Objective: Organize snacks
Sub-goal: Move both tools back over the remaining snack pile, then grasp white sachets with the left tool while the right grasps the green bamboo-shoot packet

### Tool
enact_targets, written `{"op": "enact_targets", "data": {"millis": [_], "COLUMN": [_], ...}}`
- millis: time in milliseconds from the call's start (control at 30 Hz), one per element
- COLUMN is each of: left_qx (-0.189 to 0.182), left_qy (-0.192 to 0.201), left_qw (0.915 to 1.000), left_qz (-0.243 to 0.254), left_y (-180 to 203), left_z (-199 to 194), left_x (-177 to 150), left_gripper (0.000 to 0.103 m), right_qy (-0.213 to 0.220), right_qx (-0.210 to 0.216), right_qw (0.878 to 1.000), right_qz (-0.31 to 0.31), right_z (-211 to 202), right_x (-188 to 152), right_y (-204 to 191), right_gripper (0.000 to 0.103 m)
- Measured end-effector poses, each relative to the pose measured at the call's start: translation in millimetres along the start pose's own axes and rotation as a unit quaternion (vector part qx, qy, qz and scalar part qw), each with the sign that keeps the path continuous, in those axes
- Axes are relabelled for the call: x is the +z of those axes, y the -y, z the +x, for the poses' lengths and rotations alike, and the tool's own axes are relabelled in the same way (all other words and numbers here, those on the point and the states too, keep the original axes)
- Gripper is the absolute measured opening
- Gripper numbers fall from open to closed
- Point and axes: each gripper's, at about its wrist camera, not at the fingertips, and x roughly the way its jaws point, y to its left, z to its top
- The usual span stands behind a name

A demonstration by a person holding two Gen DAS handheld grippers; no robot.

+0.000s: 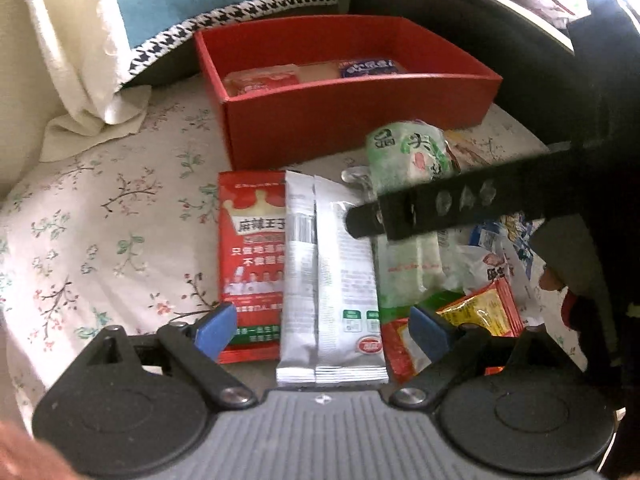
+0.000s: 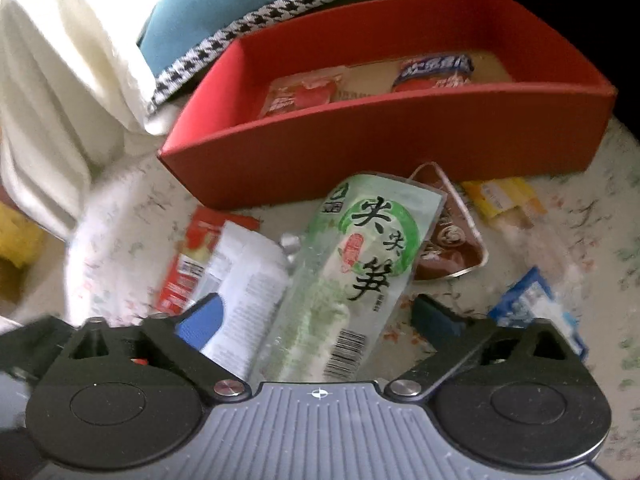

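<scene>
Our right tongs (image 2: 316,320) stand spread around the near end of the long green-and-clear plastic bamboo-shoot packet (image 2: 360,264), whose long axis runs away towards the red cardboard box (image 2: 400,140) beyond. Our left tongs (image 1: 320,330), also spread, straddle the flat silver foil sachet (image 1: 332,280) on the floral bedsheet (image 1: 100,240).

A floral sheet (image 1: 100,216) lies under a cream blanket (image 1: 68,52), beside a teal houndstooth-trimmed cushion (image 2: 208,4).

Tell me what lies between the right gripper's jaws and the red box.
In the right wrist view, a green bamboo-shoot packet runs from the open right gripper toward the red box.
</scene>
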Motion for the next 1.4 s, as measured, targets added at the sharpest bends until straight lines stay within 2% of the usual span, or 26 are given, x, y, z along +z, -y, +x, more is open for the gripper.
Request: {"op": "enact_targets", "data": {"millis": [33,67,200,267,367,500,567,633,667,767,900,933,967,1000,1033,1067,1133,1233,1367,1400], "left_qx": [-0.002,-0.004,-0.011,-0.017,-0.019,-0.022,-0.026,-0.014,-0.005,0.018,0.056,0.068,0.086,0.114,0.113,0.108,0.101,0.119,0.120,0.119], "left_qy": [0.003,0.005,0.014,0.016,0.020,0.015,0.013,0.010,0.009,0.002,0.011,0.014,0.015,0.016,0.022,0.023,0.013,0.003,0.009,0.014], "left_qw": [1.0000,1.0000,0.9997,0.9995,0.9994,0.9995,0.9995,0.9997,0.9997,0.9994,0.9983,0.9976,0.9961,0.9926,0.9921,0.9924,0.9937,0.9924,0.9928,0.9927], "left_qz": [-0.001,-0.003,-0.014,-0.020,-0.020,-0.016,-0.015,-0.020,-0.023,-0.031,-0.011,0.001,0.015,0.038,0.050,0.055,0.046,0.032,-0.004,-0.013], "left_y": [-2,-3,-10,-10,-7,0,2,3,3,4,21,28,35,44,48,50,48,43,31,29], "left_z": [-3,-6,-13,-15,-15,-7,-2,5,9,19,26,28,30,31,29,26,21,13,-10,-18], "left_x": [-1,-1,1,3,6,9,11,15,17,21,26,24,21,17,16,15,14,12,7,7], "left_gripper": [0.087,0.087,0.087,0.087,0.088,0.088,0.088,0.088,0.088,0.088,0.088,0.084,0.073,0.067,0.050,0.043,0.041,0.039,0.039,0.039], "right_qy": [0.003,0.005,0.002,0.001,0.005,0.012,0.014,0.009,0.004,0.000,0.004,0.004,0.005,0.007,0.004,0.001,0.000,0.004,0.023,0.031], "right_qx": [-0.035,-0.052,-0.022,-0.015,-0.028,-0.022,-0.021,-0.030,-0.029,-0.010,-0.012,-0.017,-0.024,-0.026,-0.016,-0.002,0.017,0.006,0.029,0.033], "right_qw": [0.999,0.998,1.000,0.999,0.999,1.000,1.000,0.999,0.999,0.999,1.000,1.000,1.000,0.999,1.000,1.000,1.000,1.000,0.999,0.999], "right_qz": [-0.017,-0.025,0.014,0.030,0.016,0.017,0.016,0.015,0.017,0.037,0.023,0.010,-0.008,-0.022,-0.023,-0.019,-0.012,-0.019,-0.005,-0.005], "right_z": [-2,-5,-15,-21,-29,-35,-35,-30,-26,-20,-14,-13,-13,-14,-15,-18,-24,-29,-49,-56], "right_x": [-2,-5,-7,-7,-8,-6,-5,-4,-3,2,5,4,2,1,2,3,4,2,0,-1], "right_y": [-7,-8,7,14,12,15,17,22,24,30,29,26,21,19,19,21,26,26,32,33], "right_gripper": [0.076,0.071,0.053,0.051,0.049,0.044,0.044,0.046,0.049,0.070,0.074,0.074,0.072,0.064,0.059,0.049,0.046,0.044,0.036,0.025]}}
